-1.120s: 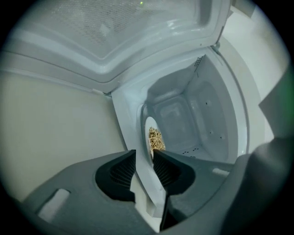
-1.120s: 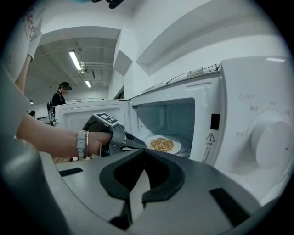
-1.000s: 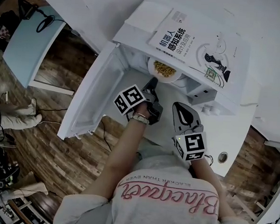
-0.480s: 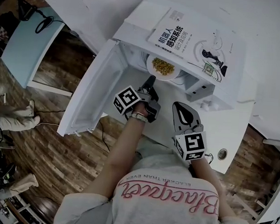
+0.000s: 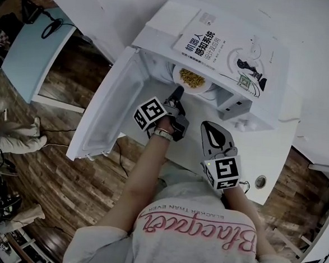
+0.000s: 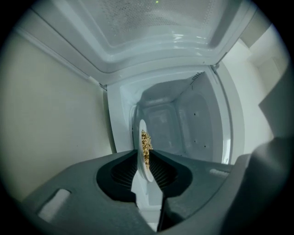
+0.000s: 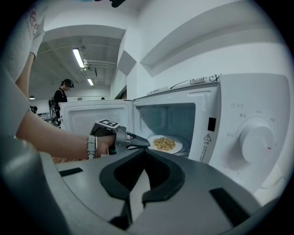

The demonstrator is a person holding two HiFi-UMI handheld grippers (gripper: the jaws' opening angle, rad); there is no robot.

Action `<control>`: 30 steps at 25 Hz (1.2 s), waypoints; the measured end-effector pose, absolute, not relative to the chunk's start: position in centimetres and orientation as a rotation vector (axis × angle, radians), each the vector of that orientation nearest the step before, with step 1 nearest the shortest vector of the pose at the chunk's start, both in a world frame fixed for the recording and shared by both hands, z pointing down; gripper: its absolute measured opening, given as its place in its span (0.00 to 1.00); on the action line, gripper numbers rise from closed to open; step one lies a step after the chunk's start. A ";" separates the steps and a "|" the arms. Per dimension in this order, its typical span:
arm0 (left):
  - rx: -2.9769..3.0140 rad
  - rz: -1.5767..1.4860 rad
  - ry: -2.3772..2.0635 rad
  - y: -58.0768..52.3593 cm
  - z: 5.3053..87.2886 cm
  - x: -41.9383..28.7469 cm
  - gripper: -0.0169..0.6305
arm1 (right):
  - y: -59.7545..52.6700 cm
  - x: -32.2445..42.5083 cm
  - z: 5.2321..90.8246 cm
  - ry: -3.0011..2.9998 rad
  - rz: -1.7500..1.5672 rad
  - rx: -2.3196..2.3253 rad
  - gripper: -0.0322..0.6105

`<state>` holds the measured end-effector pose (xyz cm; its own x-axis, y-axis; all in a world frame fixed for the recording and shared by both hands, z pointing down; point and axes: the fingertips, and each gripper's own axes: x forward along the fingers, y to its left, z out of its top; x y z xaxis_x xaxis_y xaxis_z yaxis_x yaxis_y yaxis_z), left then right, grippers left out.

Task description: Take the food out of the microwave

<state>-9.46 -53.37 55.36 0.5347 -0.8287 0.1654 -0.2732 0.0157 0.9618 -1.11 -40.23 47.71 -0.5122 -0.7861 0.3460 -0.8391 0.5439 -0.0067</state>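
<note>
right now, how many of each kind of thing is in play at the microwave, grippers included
white microwave oven with its door open: 1
round white plate of yellow food: 1
white paperback book with black print: 1
grey two-jaw gripper: 2 (left gripper, its jaws have just been opening, the plate rim between them; right gripper)
total: 5

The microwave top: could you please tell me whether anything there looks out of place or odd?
Yes: a large white book lies flat on top of the white microwave oven, covering most of its roof, an odd place for it. Nothing has spilled from the white plate of yellow food inside.
</note>
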 end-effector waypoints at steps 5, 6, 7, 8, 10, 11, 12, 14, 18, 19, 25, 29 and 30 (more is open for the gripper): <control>1.492 -0.529 -0.990 -53.9 56.4 -9.2 0.23 | -40.6 -0.4 48.0 -2.466 0.266 1.365 0.07; 1.486 -0.518 -1.000 -54.0 56.7 -9.2 0.23 | -40.7 -0.3 48.0 -2.464 0.268 1.367 0.07; 1.483 -0.514 -1.005 -54.1 56.8 -9.2 0.23 | -40.7 -0.3 48.1 -2.462 0.271 1.368 0.07; 1.482 -0.515 -1.006 -54.1 56.9 -9.2 0.23 | -40.8 -0.2 48.2 -2.460 0.273 1.368 0.07; 1.483 -0.527 -0.998 -54.0 56.9 -9.3 0.21 | -40.9 -0.1 48.3 -2.457 0.275 1.370 0.07; 1.485 -0.539 -0.992 -53.9 56.7 -9.3 0.19 | -40.9 -0.1 48.3 -2.456 0.275 1.371 0.07; 1.488 -0.555 -0.984 -53.9 56.5 -9.3 0.16 | -40.9 -0.1 48.3 -2.456 0.276 1.371 0.07; 1.489 -0.591 -0.970 -54.0 55.9 -9.4 0.05 | -40.9 -0.2 48.3 -2.457 0.274 1.367 0.07; 1.484 -0.610 -0.958 -53.6 55.4 -9.4 0.05 | -40.3 -0.5 48.3 -2.463 0.271 1.358 0.07; 1.485 -0.616 -0.955 -53.4 55.2 -9.4 0.05 | -40.1 -0.5 48.2 -2.464 0.270 1.356 0.07; 1.498 -0.651 -0.943 -51.8 54.4 -9.6 0.05 | -38.7 -0.3 47.8 -2.474 0.257 1.362 0.07; 1.519 -0.651 -0.943 -50.4 53.6 -9.5 0.05 | -37.4 -0.1 47.1 -2.489 0.239 1.359 0.07; 1.521 -0.654 -0.947 -50.0 53.4 -9.5 0.05 | -37.0 0.0 46.9 -2.492 0.235 1.358 0.07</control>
<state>-9.49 -50.00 53.42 0.5160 -0.8502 0.1050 -0.2030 -0.0023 0.9792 -0.03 -37.02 46.91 -0.5124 -0.7927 0.3304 -0.8405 0.5419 -0.0034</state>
